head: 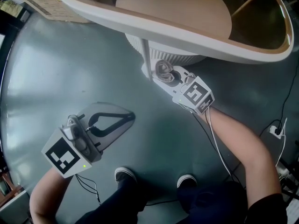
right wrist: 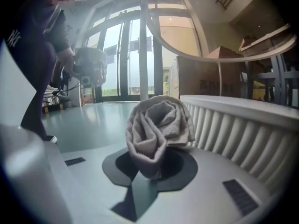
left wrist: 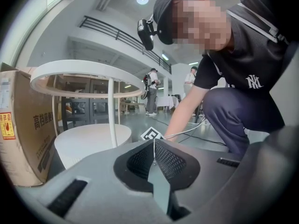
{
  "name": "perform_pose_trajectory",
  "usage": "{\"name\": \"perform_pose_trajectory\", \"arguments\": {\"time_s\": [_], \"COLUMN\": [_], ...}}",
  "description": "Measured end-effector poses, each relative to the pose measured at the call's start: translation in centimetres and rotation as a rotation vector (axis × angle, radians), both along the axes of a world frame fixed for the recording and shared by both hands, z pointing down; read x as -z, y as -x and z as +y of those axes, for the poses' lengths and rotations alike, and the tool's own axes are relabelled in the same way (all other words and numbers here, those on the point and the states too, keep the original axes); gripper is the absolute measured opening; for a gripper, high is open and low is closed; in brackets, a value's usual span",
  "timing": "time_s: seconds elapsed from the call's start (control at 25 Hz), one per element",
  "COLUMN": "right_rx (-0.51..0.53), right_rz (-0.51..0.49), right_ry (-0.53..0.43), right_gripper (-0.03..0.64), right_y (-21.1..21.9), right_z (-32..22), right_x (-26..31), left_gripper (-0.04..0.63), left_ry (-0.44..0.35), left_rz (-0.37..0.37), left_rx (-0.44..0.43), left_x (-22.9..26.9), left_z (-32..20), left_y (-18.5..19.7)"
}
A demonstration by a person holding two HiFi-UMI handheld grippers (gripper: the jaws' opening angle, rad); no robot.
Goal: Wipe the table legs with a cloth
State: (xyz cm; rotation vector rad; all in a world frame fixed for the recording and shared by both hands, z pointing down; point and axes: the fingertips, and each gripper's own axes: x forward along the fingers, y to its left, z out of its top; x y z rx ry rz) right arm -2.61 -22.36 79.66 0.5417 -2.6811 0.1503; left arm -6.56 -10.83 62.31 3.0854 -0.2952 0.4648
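Likely soft, light and floppy: cloth (right wrist: 156,129) pinched at its bunched base by right tongs (head: 164,73), beside thin leg (head: 146,55), upper centre; left tongs (head: 126,119) closed, empty.

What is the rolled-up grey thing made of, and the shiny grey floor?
The rolled grey cloth looks like soft terry fabric: fuzzy, matte folds. The grey floor seems smooth, glossy coated concrete or resin; it mirrors light.
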Motion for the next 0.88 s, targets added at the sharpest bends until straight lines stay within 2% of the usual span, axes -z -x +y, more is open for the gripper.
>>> {"name": "perform_pose_trajectory", "arguments": {"time_s": [0.16,0.28,0.36,0.48,0.56,0.68,0.76,0.88], "right_rx": [0.043,0.090,0.111,0.091,0.064,0.075,0.076,0.073], "right_rz": [0.071,0.165,0.165,0.059,-0.058,-0.194,-0.258,-0.318], "right_ry": [0.009,0.051,0.069,0.018,-0.085,-0.249,-0.307,-0.387], "right_gripper": [0.066,0.066,0.066,0.066,0.066,0.066,0.066,0.066], "right_y": [0.3,-0.5,-1.0,-2.0,-2.7,-2.4,-1.9,-0.8], "right_z": [-0.2,1.0,1.4,0.7,-0.3,-0.7,-0.1,0.6], "right_x": [-2.5,-4.3,-3.1,3.1,9.5,17.9,21.1,23.9], "left_gripper": [0.008,0.009,0.008,0.008,0.009,0.008,0.008,0.008], "left_ry": [-0.001,-0.005,-0.018,-0.013,-0.001,-0.023,-0.039,-0.021], "left_rz": [-0.009,-0.001,0.008,0.036,0.032,0.022,0.030,0.027], "left_rx": [-0.003,-0.009,-0.020,-0.012,-0.022,-0.053,-0.069,-0.065], "left_x": [-0.1,0.2,0.5,0.6,0.4,0.7,0.9,0.6], "left_z": [0.1,0.2,0.0,-0.5,-0.4,-0.4,-0.3,-0.1], "left_y": [-0.4,-1.4,-2.0,-2.7,-3.4,-4.2,-4.6,-4.4]}}
